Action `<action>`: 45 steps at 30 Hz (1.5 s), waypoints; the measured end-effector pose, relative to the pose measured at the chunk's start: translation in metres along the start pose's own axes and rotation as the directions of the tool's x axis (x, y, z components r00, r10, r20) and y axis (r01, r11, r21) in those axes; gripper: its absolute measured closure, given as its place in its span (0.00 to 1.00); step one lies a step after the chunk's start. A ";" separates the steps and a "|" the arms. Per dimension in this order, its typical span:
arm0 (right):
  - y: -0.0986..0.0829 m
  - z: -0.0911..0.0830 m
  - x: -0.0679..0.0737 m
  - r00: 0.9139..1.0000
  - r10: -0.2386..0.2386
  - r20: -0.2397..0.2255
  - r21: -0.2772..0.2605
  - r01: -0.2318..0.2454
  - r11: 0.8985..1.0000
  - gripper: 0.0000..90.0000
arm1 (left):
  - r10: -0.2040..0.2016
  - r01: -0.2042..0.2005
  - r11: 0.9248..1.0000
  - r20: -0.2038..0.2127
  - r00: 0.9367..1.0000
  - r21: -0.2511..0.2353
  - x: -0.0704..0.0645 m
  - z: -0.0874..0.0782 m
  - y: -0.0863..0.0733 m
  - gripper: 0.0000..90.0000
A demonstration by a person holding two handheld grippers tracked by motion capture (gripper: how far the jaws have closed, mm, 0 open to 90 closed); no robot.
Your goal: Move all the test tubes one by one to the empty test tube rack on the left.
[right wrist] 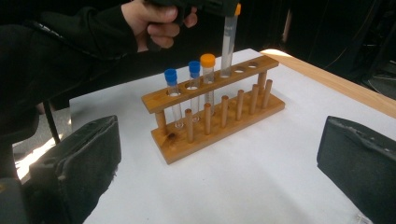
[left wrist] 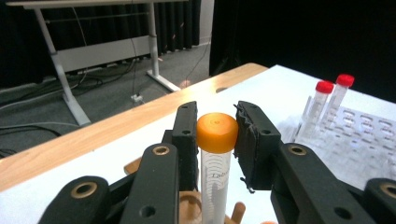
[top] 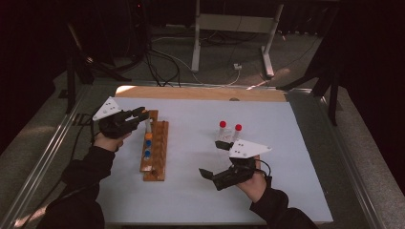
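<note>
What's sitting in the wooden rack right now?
The wooden rack holds two blue-capped tubes, one orange-capped tube, and a fourth tube held by the left tool. Its bottom end is hidden.

the rack (right wrist: 219, 114) looks like varnished wood, its tubes (right wrist: 207, 84) clear glossy plastic; the counter (top: 200, 191) is matt white with a wooden edge; gripper pads (right wrist: 359, 163) look rough.

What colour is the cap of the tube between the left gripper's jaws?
Orange cap, clearest in the left gripper view.
</note>
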State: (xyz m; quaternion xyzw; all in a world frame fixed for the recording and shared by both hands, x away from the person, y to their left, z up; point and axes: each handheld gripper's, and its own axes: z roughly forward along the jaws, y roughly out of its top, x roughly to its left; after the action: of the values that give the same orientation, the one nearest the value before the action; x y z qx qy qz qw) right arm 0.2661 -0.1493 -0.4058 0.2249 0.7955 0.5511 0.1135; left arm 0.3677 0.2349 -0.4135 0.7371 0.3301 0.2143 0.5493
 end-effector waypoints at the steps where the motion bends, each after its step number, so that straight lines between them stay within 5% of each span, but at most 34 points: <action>1: 0.000 0.000 0.000 1.000 0.001 -0.002 0.000 -0.001 1.000 0.00 | -0.003 0.003 1.000 0.000 1.000 0.000 0.000 0.000 -0.002 0.80; 20: -0.001 0.001 0.000 1.000 0.003 -0.008 0.007 -0.003 1.000 0.00 | -0.050 0.050 0.998 0.011 0.999 0.032 0.002 0.010 -0.042 0.80; 36: -0.001 0.000 0.000 1.000 0.004 -0.016 0.008 -0.004 1.000 0.00 | -0.047 0.047 0.998 0.011 0.999 0.034 0.002 0.016 -0.045 0.79; 45: 0.004 -0.006 -0.003 1.000 0.004 -0.003 -0.010 -0.004 1.000 0.00 | -0.079 0.079 0.996 -0.024 0.997 -0.037 0.005 -0.003 -0.028 0.53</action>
State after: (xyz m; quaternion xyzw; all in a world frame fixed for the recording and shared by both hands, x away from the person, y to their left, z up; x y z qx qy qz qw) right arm 0.2676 -0.1546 -0.4001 0.2252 0.7924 0.5557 0.1122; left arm 0.3624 0.2454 -0.4401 0.7107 0.3621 0.2077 0.5662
